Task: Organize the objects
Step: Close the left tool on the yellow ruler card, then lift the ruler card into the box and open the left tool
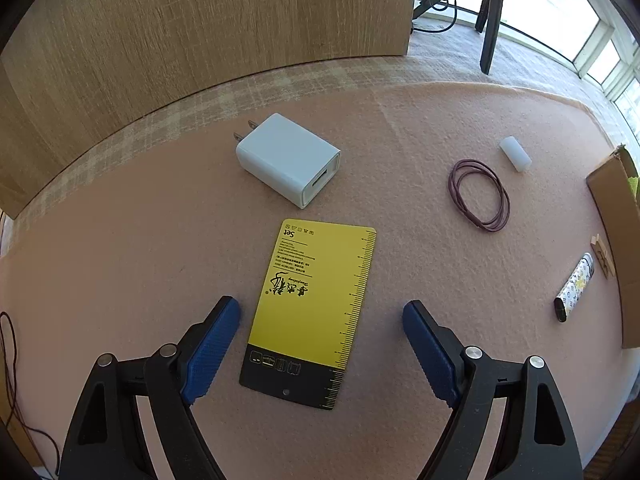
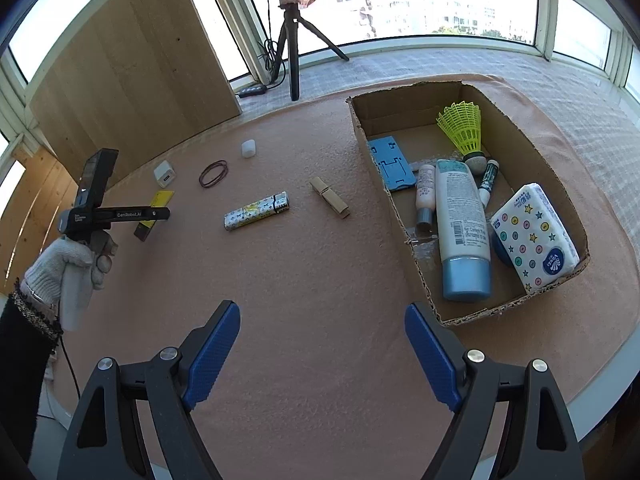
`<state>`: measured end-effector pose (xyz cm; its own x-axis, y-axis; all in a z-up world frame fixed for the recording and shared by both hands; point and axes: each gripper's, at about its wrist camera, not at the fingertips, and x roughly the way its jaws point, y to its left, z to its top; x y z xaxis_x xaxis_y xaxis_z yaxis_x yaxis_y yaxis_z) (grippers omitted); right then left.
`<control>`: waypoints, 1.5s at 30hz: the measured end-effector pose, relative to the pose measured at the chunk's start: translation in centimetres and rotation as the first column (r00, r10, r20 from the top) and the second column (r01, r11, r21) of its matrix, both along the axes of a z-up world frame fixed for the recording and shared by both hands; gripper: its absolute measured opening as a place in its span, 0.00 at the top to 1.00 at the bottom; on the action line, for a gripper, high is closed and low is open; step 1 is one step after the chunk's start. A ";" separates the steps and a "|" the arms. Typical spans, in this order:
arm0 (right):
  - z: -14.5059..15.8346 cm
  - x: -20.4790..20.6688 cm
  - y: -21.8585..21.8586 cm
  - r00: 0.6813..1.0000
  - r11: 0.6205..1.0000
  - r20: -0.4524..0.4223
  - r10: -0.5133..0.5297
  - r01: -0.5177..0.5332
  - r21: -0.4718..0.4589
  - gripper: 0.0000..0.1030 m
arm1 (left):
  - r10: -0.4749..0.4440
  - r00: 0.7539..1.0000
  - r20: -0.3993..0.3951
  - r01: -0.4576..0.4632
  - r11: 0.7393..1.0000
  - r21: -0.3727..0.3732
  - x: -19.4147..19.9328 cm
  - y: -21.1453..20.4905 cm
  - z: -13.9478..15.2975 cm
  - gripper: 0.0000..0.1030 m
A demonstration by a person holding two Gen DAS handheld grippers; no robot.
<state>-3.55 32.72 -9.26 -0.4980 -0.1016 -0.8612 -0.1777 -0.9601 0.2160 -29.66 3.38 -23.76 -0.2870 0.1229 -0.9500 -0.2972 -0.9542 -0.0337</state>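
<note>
The box (image 2: 404, 216) on the pink cloth (image 2: 320, 280) serves as the collecting place, and it is partly filled: inside lie a blue holder (image 2: 390, 166), a small pink bottle (image 2: 424, 190), a big white bottle (image 2: 460, 224) with a blue cap, a lip balm (image 2: 489, 180), a yellow shuttlecock (image 2: 464, 128) and a tissue pack (image 2: 534, 236). Six things are outside the box, all to its left as the right wrist view shows them: a clothespin (image 2: 330, 202) nearest it, then a lighter (image 2: 256, 216), a ring of rubber bands (image 2: 214, 173), a small white cap (image 2: 248, 148), a charger (image 1: 288, 160) and, farthest from the box, a yellow card (image 1: 314, 308). So the sorting looks roughly half done, with those six pieces left to move. The left gripper (image 1: 322, 344) points steeply down over the card, its jaws spread wide on either side of the card's lower half and not pressing on it; the card lies flat on the cloth, so it is not yet picked up, and it looks like the next piece to go. A flat card on cloth may be hard to get under. The right gripper (image 2: 322, 348) hangs open and empty over bare cloth just left of the box's near corner. A gloved hand (image 2: 68, 268) carries the left tool far from the box.
</note>
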 end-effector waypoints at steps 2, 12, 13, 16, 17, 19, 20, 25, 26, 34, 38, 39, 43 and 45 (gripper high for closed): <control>-0.1 -0.1 -0.1 1.000 1.000 0.001 0.002 -0.002 -0.003 0.21 | 0.008 1.000 -0.007 -0.008 1.000 -0.005 0.1 0.0 0.1 0.22; -0.3 -0.6 -0.5 1.000 1.000 -0.003 0.016 -0.016 -0.010 0.21 | 0.012 1.000 -0.025 -0.012 1.000 0.011 1.8 0.4 0.6 0.46; -0.3 -0.7 -0.5 1.000 1.000 -0.003 0.018 -0.018 -0.009 0.21 | 0.012 1.000 -0.027 -0.012 1.000 0.013 2.1 0.5 0.6 0.46; -0.3 -0.7 -0.5 1.000 1.000 -0.004 0.019 -0.019 -0.012 0.21 | 0.023 1.000 -0.022 -0.022 0.999 0.040 2.9 0.1 0.7 0.46; -0.2 -0.7 -0.5 1.000 1.000 -0.005 0.018 -0.018 -0.012 0.21 | 0.017 1.000 -0.018 -0.016 0.999 0.047 3.3 0.3 0.8 0.46; -0.2 -0.6 -0.4 1.000 1.000 -0.007 0.017 -0.017 -0.012 0.21 | 0.004 1.000 -0.015 -0.003 0.999 0.054 4.4 0.7 0.8 0.46; -0.2 -0.6 -0.3 1.000 1.000 -0.008 0.016 -0.016 -0.014 0.21 | -0.002 1.000 -0.014 0.003 0.998 0.058 4.7 0.8 0.8 0.46; -0.2 -0.4 0.1 1.000 1.000 -0.007 0.013 -0.013 -0.020 0.21 | -0.036 0.999 -0.034 0.039 0.995 0.090 6.5 3.2 1.9 0.46; -0.2 -0.3 0.2 1.000 1.000 -0.007 0.012 -0.012 -0.018 0.21 | -0.049 0.998 -0.041 0.053 0.994 0.093 6.7 3.8 2.2 0.46; 0.1 0.6 1.4 1.000 1.000 -0.015 -0.006 0.006 0.003 0.21 | -0.189 0.972 -0.136 0.207 0.969 0.134 8.8 11.5 6.4 0.46; 0.2 1.1 2.2 1.000 1.000 -0.019 -0.020 0.020 0.005 0.21 | -0.263 0.951 -0.165 0.287 0.946 0.151 9.7 16.0 8.3 0.46; 0.3 1.2 2.5 1.000 1.000 -0.020 -0.024 0.024 0.006 0.21 | -0.280 0.944 -0.173 0.306 0.940 0.152 9.9 17.2 8.7 0.46; 0.4 1.9 3.6 0.999 0.999 -0.023 -0.043 0.043 0.008 0.21 | -0.334 0.922 -0.196 0.365 0.918 0.153 10.4 21.3 10.1 0.46; 0.5 2.3 4.2 0.998 0.999 -0.023 -0.054 0.054 0.009 0.21 | -0.354 0.914 -0.200 0.387 0.908 0.160 10.4 23.2 10.3 0.46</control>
<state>-1.24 36.92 -8.79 -0.5224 -0.0658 -0.8502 -0.2243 -0.9513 0.2115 -19.28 26.60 -13.41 -0.3335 0.4262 -0.8409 -0.6450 -0.7537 -0.1261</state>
